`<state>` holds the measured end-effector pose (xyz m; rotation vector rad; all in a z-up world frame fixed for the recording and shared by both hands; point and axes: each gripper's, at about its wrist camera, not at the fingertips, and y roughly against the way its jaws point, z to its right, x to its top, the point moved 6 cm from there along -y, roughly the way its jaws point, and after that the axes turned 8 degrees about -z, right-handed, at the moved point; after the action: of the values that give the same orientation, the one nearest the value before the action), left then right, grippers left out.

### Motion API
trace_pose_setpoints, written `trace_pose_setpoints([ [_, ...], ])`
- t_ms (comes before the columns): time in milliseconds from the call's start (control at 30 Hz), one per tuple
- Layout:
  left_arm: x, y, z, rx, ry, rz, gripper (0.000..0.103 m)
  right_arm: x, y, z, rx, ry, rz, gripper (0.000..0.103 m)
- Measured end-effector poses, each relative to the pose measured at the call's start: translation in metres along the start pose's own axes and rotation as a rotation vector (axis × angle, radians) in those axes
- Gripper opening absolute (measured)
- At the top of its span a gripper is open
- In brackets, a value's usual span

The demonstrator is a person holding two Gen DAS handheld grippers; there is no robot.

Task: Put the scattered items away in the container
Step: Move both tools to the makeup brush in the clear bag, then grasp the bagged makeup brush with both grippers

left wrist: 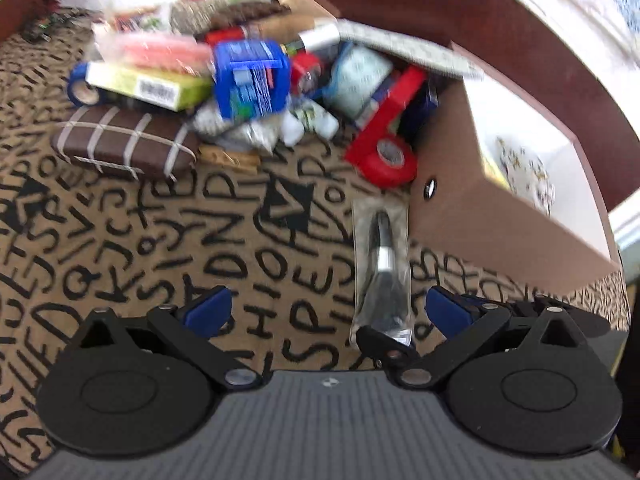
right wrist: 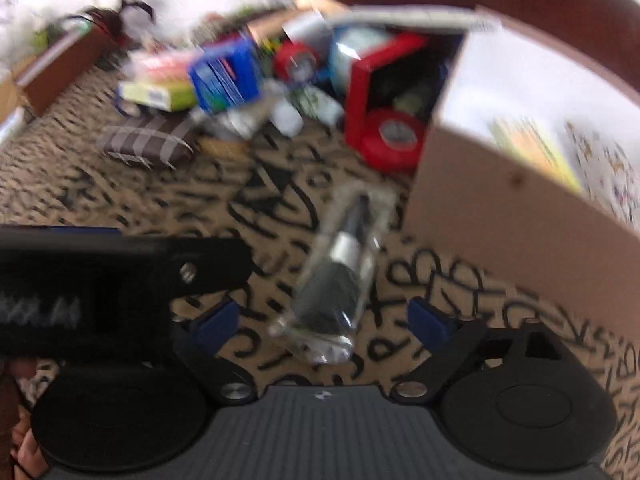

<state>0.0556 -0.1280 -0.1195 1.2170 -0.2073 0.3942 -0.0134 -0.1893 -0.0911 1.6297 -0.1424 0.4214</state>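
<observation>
A makeup brush in a clear plastic sleeve (left wrist: 382, 264) lies on the letter-patterned cloth, just ahead of my open left gripper (left wrist: 328, 310), nearer its right finger. In the right wrist view the same brush (right wrist: 340, 276) lies between the open fingers of my right gripper (right wrist: 324, 320), with the left gripper's body (right wrist: 120, 280) at the left. A brown cardboard box (left wrist: 480, 216) with a white inside stands to the right. A pile of scattered items lies beyond: red tape dispenser (left wrist: 384, 148), blue box (left wrist: 252, 78), green box (left wrist: 148, 86), brown striped case (left wrist: 124, 144).
The box (right wrist: 500, 220) holds a yellow-green item (right wrist: 536, 152) and a patterned white piece. A dark red-brown furniture edge (left wrist: 500, 20) curves behind the box. Another brown box (right wrist: 60, 68) stands at the far left. Bare cloth (left wrist: 160, 240) lies between pile and grippers.
</observation>
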Motion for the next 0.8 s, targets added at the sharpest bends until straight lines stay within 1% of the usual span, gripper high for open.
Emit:
trace_pose_setpoints([
  [33,0.001,-0.004,0.002,-0.027,-0.009,0.0,0.103,0.002,-0.005,0.001,-0.001,-0.006,-0.006,0.088],
  [100,0.006,-0.016,0.005,-0.072,-0.013,-0.012,0.103,0.004,-0.01,0.003,-0.032,-0.012,0.0,0.086],
  [167,0.011,-0.029,0.008,-0.112,-0.019,-0.04,0.103,0.007,-0.016,0.004,-0.049,-0.014,-0.003,0.081],
  [233,0.013,-0.043,0.008,-0.151,-0.016,-0.069,0.098,0.008,-0.022,0.003,-0.061,-0.008,-0.018,0.077],
  [300,0.014,-0.055,0.005,-0.174,0.019,-0.102,0.094,0.008,-0.026,0.003,-0.067,0.002,-0.022,0.075],
  [367,0.015,-0.062,0.003,-0.198,0.051,-0.12,0.091,0.007,-0.028,0.003,-0.046,0.007,-0.033,0.065],
  [433,0.017,-0.067,0.004,-0.216,0.062,-0.127,0.088,0.006,-0.029,0.002,-0.01,0.024,-0.035,0.058],
  [467,0.018,-0.07,0.006,-0.222,0.062,-0.131,0.087,0.006,-0.03,0.001,-0.006,0.038,-0.035,0.058],
  [500,0.02,-0.072,0.006,-0.228,0.06,-0.137,0.082,0.006,-0.03,0.001,-0.007,0.05,-0.034,0.058],
  [533,0.021,-0.075,0.008,-0.233,0.059,-0.147,0.074,0.007,-0.032,0.0,-0.004,0.059,-0.034,0.057],
  [600,0.023,-0.08,0.01,-0.253,0.06,-0.17,0.068,0.011,-0.033,0.001,0.01,0.063,-0.032,0.052],
  [667,0.024,-0.082,0.012,-0.27,0.062,-0.178,0.066,0.015,-0.037,0.003,0.027,0.067,-0.038,0.052],
  [800,0.029,-0.086,0.009,-0.273,0.078,-0.17,0.066,0.02,-0.042,0.008,0.052,0.07,-0.044,0.05],
])
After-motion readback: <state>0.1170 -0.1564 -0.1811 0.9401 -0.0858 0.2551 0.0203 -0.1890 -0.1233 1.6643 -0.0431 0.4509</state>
